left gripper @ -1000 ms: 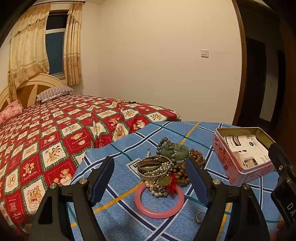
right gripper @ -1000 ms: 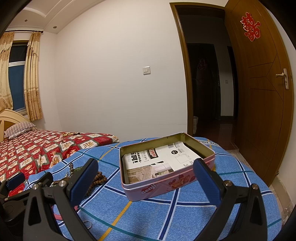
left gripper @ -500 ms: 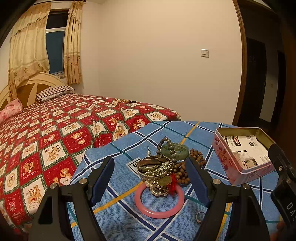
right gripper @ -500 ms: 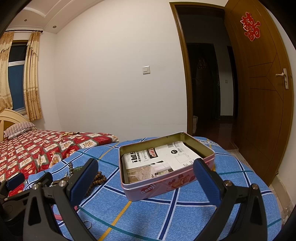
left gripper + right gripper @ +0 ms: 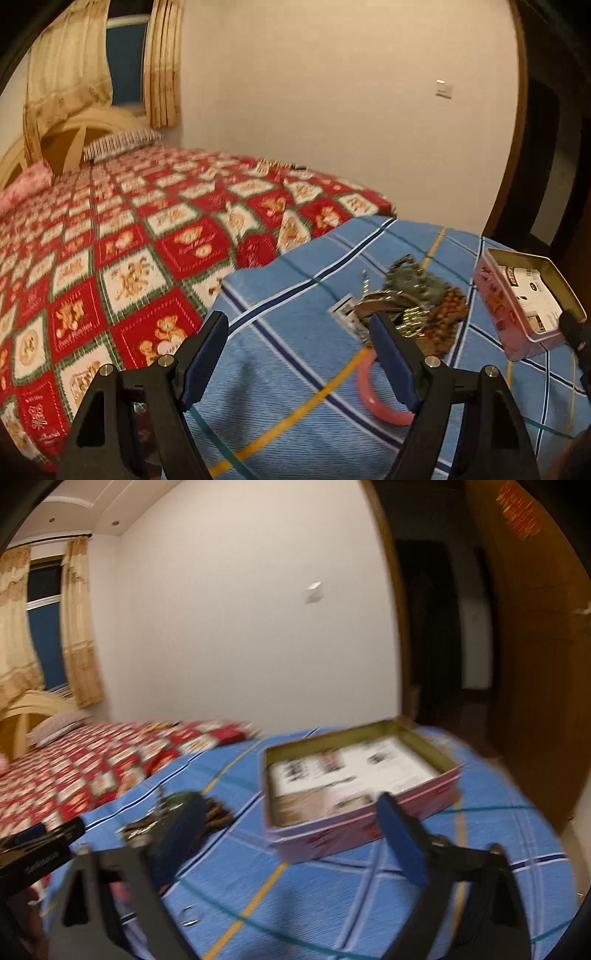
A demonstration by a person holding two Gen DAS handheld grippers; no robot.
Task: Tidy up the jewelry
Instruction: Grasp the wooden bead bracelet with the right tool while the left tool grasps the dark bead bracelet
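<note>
In the left wrist view, our left gripper (image 5: 295,350) stands apart and empty; the jewelry pile (image 5: 413,306) lies beyond its right jaw, so closing here would miss. In the right wrist view, our right gripper (image 5: 295,834), jaws just narrowing on nothing, frames the tin box (image 5: 364,786); blur risks misjudged reach.

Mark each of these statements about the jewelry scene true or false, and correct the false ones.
1. The pink tin has its lid on. False: it is open, with printed paper inside.
2. The jewelry pile lies on the blue checked cloth. True.
3. The left tongs grip the pink bangle. False: they are open and empty.
4. The right tongs hold nothing. True; their jaws have just been closing.
5. A small ring lies on the cloth. True.
</note>
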